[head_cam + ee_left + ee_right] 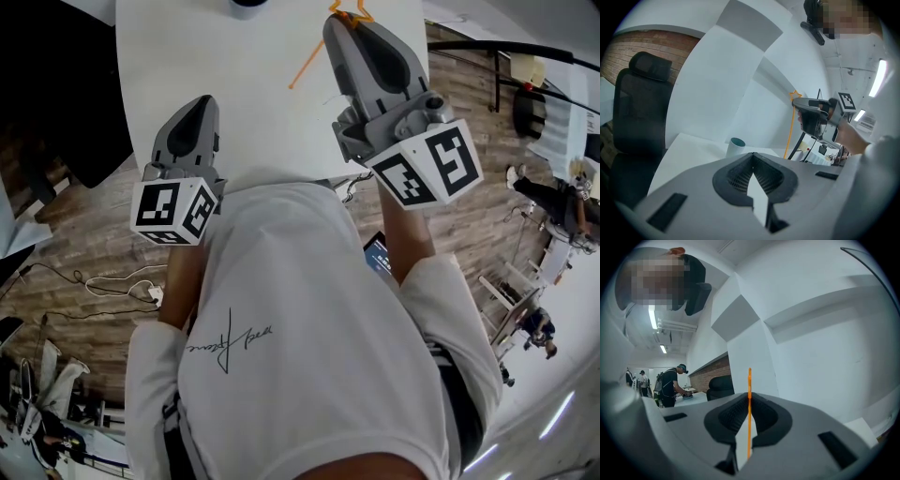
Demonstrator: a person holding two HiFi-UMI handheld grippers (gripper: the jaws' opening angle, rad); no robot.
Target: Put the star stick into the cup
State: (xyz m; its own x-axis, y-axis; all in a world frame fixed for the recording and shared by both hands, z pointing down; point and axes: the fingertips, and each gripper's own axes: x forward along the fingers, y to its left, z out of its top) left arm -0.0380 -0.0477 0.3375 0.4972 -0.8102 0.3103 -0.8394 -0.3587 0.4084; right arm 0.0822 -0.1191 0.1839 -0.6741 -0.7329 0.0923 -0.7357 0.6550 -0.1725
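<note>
Right gripper (pixel 339 26) pinches the thin orange star-topped stick (pixel 307 64); the white cup with teal inside (pixel 736 146) sits at about 9 o'clock from its jaws in the head view.
The stick's long axis runs 1 to 7 o'clock, star end up, tail hanging over the white table (pixel 187 56). It looks near upright in the left gripper view. Left gripper (pixel 753 157) has its jaws pressed together on nothing. Likely next move: carry the tail toward 9 o'clock, over the cup mouth.

Your star stick (pixel 749 378) is bright orange along its whole shaft. Your left gripper (pixel 753 157) and right gripper (pixel 749 396) are mid-grey with black ribbed pads (pixel 737 174), and each carries a white cube (pixel 173 211) printed with black square markers. The cup (pixel 736 146) looks pale with a teal rim, though it shows small. The table (pixel 187 56) is plain white, and the floor (pixel 84 234) is brown wood planks.
</note>
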